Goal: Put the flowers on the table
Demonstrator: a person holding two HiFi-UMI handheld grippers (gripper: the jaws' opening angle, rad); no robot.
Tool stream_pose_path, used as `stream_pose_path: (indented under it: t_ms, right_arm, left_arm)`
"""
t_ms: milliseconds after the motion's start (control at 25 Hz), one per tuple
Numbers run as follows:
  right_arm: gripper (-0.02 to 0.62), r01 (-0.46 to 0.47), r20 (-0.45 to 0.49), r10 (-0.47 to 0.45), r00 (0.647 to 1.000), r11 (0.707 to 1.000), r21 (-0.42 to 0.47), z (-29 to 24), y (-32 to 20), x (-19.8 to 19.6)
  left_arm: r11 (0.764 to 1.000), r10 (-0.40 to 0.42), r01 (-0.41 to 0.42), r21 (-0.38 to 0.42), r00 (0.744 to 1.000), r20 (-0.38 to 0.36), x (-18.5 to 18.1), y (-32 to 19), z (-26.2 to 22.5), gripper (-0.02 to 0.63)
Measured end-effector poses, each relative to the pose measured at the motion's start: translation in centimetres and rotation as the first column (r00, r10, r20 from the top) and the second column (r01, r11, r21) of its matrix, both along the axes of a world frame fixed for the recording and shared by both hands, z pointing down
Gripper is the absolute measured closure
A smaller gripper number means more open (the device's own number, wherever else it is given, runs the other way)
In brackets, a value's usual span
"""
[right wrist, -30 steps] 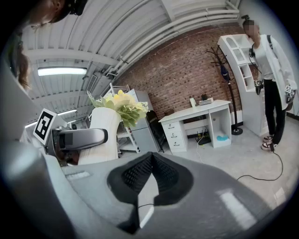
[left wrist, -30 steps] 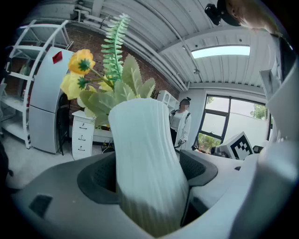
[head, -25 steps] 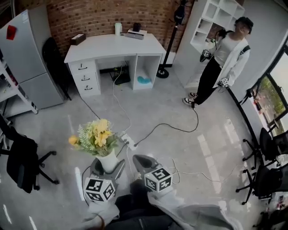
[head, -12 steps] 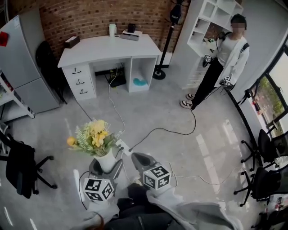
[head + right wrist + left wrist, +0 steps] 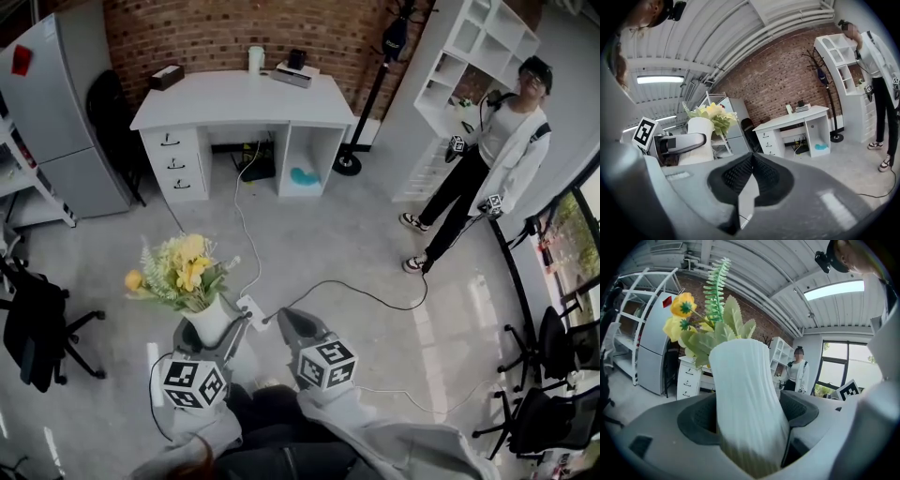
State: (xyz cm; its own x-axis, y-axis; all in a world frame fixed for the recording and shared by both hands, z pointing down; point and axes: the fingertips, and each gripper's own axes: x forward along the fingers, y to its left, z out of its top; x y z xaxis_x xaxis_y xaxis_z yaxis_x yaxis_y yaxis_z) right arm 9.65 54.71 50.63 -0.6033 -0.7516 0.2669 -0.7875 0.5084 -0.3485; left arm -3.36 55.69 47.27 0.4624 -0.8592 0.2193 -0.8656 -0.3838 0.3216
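Observation:
A white ribbed vase (image 5: 212,321) (image 5: 747,413) with yellow flowers (image 5: 183,269) (image 5: 680,310) and green leaves is held upright, my left gripper (image 5: 217,330) (image 5: 749,420) shut on its body. In the right gripper view the vase (image 5: 699,140) and the left gripper (image 5: 677,143) show at left. My right gripper (image 5: 286,323) (image 5: 751,161) is shut with nothing in it, just right of the vase. The white table (image 5: 234,98) (image 5: 797,119), a desk with drawers, stands far ahead against the brick wall.
Cables and a power strip (image 5: 251,309) lie on the grey floor ahead. A person (image 5: 487,164) stands at right by white shelving (image 5: 459,56). A fridge (image 5: 52,103) at left, office chairs (image 5: 33,323) at both sides. Small items (image 5: 292,67) sit on the desk.
The view has shifted: the desk and the standing person now sit further right. The vase stays in the left gripper, a little further left and lower in the view.

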Motion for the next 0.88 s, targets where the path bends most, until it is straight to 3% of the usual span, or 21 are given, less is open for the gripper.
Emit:
stream_pose_path:
  t_ms: [160, 440, 880]
  right_arm:
    - [0.597, -0.041, 0.019, 0.041, 0.999, 0.999, -0.002, 0.7, -1.2, 0.9]
    - [0.597, -0.016, 0.013, 0.016, 1.000, 1.000, -0.008, 1.3, -2.6, 0.2]
    - [0.597, -0.002, -0.002, 0.002, 1.000, 1.000, 0.022, 1.4, -10.1, -2.8]
  left_arm:
    - [1.000, -0.012, 0.012, 0.001, 1.000, 0.011, 0.3, -0.6, 0.5, 0.212]
    - [1.000, -0.012, 0.012, -0.006, 1.000, 0.028, 0.6, -1.9, 1.4, 0.210]
    - [0.999, 0.024, -0.025, 0.024, 0.999, 0.039, -1.1, -10.5, 1.9, 0.211]
